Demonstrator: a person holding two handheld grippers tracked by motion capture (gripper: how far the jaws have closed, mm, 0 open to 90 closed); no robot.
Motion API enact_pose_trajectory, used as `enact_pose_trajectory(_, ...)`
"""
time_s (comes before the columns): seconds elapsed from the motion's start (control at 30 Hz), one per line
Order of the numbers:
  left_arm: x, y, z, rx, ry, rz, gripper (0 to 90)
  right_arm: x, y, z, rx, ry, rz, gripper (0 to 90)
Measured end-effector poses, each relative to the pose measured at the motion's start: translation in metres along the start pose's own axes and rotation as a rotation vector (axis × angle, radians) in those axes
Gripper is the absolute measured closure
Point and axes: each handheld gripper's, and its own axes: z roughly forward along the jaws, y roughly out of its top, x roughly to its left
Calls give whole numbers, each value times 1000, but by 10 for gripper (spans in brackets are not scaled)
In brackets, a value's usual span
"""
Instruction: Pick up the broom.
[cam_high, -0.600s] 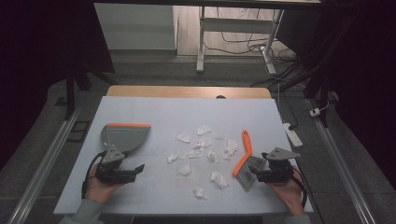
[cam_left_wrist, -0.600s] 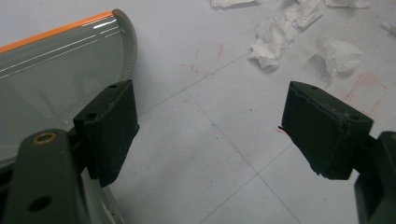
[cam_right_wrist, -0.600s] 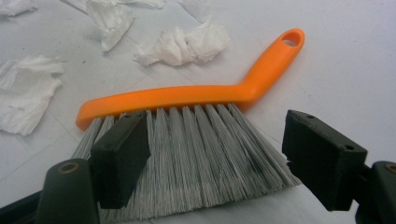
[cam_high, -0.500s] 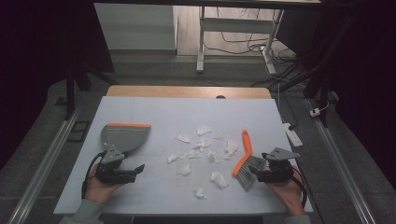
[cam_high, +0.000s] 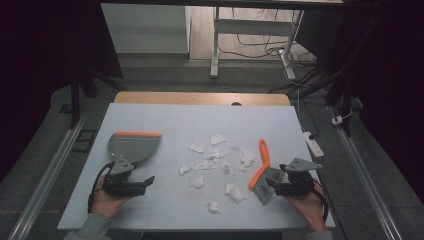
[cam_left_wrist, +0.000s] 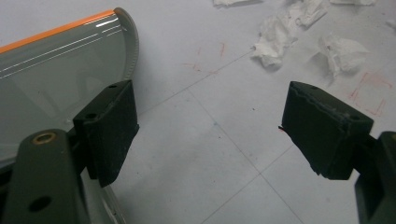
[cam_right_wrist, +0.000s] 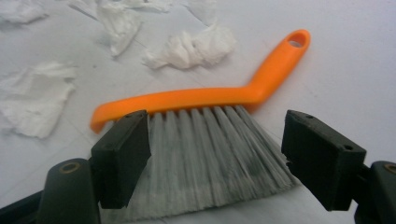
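Your right gripper (cam_right_wrist: 215, 149) stands released, jaws straddling the brush (cam_right_wrist: 205, 140) bristles. Your left gripper (cam_left_wrist: 210, 135), released, sits just right of the dustpan (cam_left_wrist: 51, 74).

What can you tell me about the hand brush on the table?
The brush lies flat on the white table, right of the scattered paper scraps. It has a bent orange plastic handle with a hanging hole at its far end and a fan of grey bristles pointing toward the person. The right gripper hovers at the bristles, jaws open to either side, not clamped.
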Motion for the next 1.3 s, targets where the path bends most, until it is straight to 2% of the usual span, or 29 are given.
enact_pose_trajectory(0.1, -1, 0, 0, -2, -6, 7, 194, 6, 4, 0, 15, -13, -16, 236)
enact_pose_trajectory(0.2, -2, 0, -1, -6, -15, 10, 194, 7, 8, 0, 33, -7, 8, 246)
enact_pose_trajectory(0.47, -6, 1, -1, -12, -26, 18, 194, -1, 35, -5, 156, -62, 63, 264)
enact_pose_trajectory(0.57, -8, 1, 0, -10, -25, 25, 194, -8, 45, 0, 200, -63, 100, 265)
enact_pose_trajectory(0.63, -7, 1, 0, -8, -23, 26, 194, -10, 49, 2, 209, -59, 116, 265)
enact_pose_trajectory(0.7, -7, 1, 0, -9, -25, 21, 194, -16, 59, 12, 246, -56, 153, 276)
enact_pose_trajectory(0.83, -7, 0, 0, -10, -27, 21, 194, -22, 74, 28, 318, -51, 169, 278)
enact_pose_trajectory(0.97, -7, 0, 0, -9, -27, 21, 194, -29, 85, 42, 377, -71, 213, 280)
enact_pose_trajectory(1.1, -7, 0, 0, -8, -27, 21, 194, -33, 89, 52, 417, -87, 244, 290)
enact_pose_trajectory(1.17, -7, 0, 2, -3, -29, 23, 194, -39, 87, 63, 460, -85, 295, 295)
enact_pose_trajectory(1.23, -7, -1, 2, -1, -29, 25, 193, -41, 87, 66, 474, -91, 306, 303)
enact_pose_trajectory(1.3, -8, -1, 3, 1, -30, 31, 194, -42, 88, 73, 494, -122, 321, 326)
